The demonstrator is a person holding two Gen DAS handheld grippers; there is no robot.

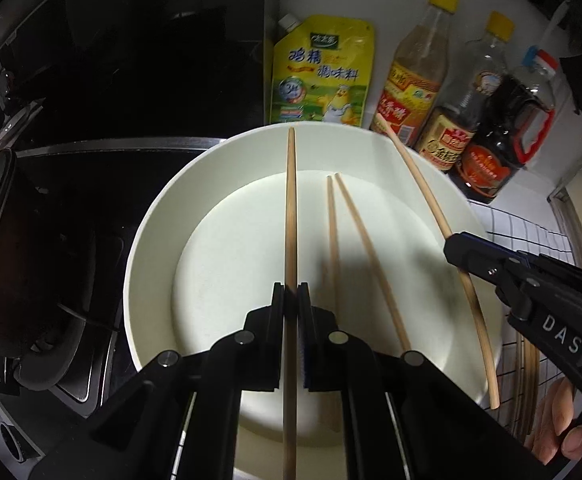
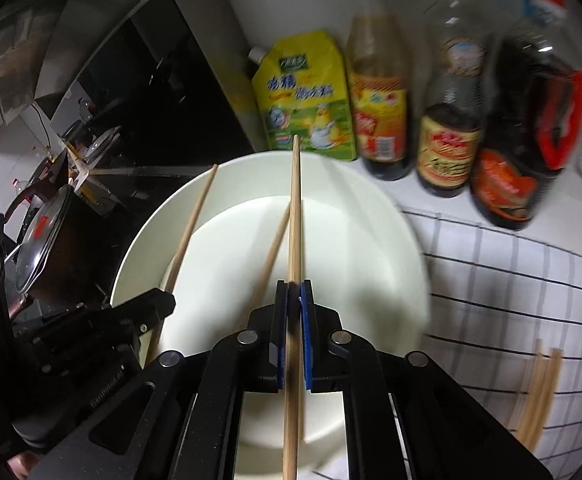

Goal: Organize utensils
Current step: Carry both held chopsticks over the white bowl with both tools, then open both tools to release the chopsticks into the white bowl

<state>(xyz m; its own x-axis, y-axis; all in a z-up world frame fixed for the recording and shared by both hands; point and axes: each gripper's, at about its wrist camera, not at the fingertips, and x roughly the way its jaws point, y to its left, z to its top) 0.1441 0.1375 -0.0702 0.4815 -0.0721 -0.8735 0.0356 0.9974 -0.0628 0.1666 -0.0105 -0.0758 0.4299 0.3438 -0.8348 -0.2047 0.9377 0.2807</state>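
Two tools over a white bowl (image 1: 151,240) on a kitchen desk, each clamped tight on a single wooden chopstick: left tool (image 1: 291,292) on the chopstick (image 1: 291,200) running straight out over the bowl's middle, right tool (image 2: 294,290) on its own chopstick (image 2: 295,208) toward the bowl's far rim. Two loose chopsticks (image 1: 355,240) lying inside the bowl, more (image 2: 539,396) resting on the checked cloth (image 2: 511,280) at near right. Risk, by the look of it: thin round sticks pinched at one point, liable to pivot or slip free and clatter among the bottles, or to cross the other tool's stick, so close alongside. Far side, against the wall: a yellow pouch (image 1: 319,72) printed "鸡精" and "调味料", three sauce bottles (image 1: 415,68) with labels too small to make out. "DAS" in white on the right tool's body, seen from the left camera.
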